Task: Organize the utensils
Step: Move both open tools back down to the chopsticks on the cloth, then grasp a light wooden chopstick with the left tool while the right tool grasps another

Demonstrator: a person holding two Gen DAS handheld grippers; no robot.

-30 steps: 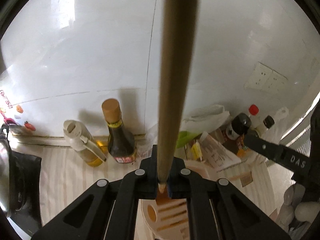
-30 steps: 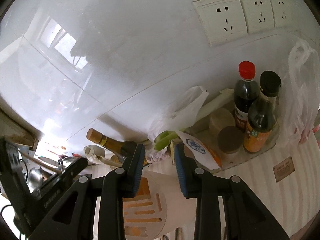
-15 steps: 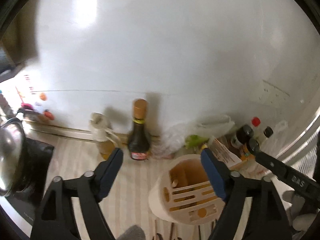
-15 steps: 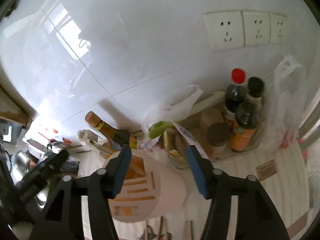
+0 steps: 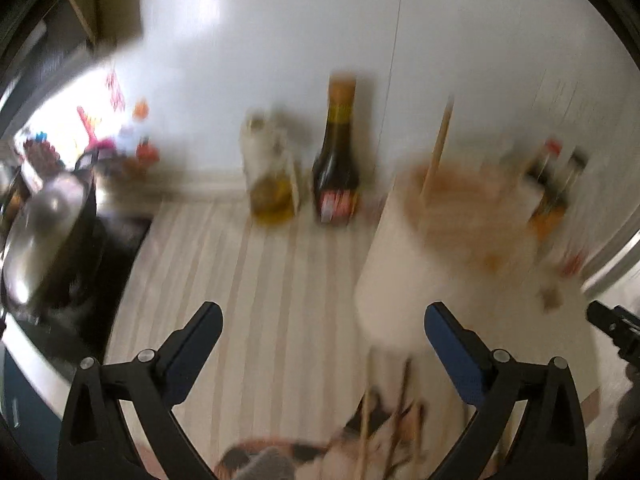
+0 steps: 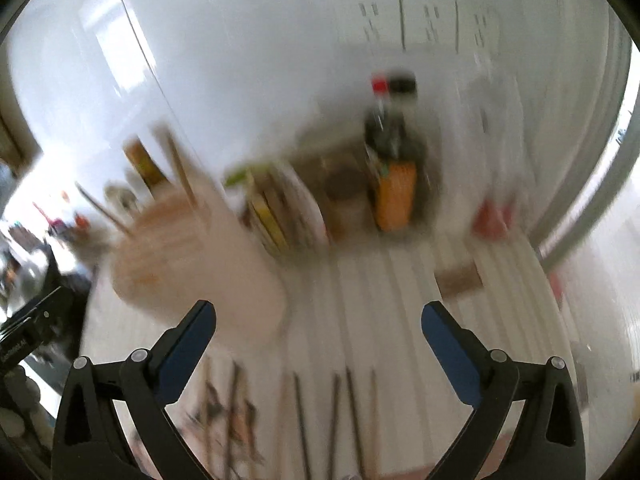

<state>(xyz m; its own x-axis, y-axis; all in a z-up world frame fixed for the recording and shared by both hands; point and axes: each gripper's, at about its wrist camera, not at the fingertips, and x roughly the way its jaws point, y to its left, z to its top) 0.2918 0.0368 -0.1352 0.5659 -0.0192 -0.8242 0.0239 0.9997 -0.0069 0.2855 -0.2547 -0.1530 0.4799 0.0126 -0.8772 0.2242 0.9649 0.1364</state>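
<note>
Right wrist view: the striped counter (image 6: pixel 400 280) carries a utensil holder (image 6: pixel 192 264) toward its back, with two sticks upright in it. You have more chopsticks (image 6: pixel 340 412) loose at the near edge. Both the left gripper (image 5: pixel 322 328) and right gripper (image 6: pixel 318 326) have just been opening; jaws apart, nothing between. Early stage, I judge.

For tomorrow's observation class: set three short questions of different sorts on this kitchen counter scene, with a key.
1. True or false: the left hand-held gripper holds a chopstick.
2. Which stands nearest the white utensil holder in the left wrist view? A) dark sauce bottle B) steel pot C) oil bottle
3. Fill in: a chopstick stands in the ____.

Key: 1. False, its jaws are wide apart and empty. 2. A. 3. Utensil holder.
</note>
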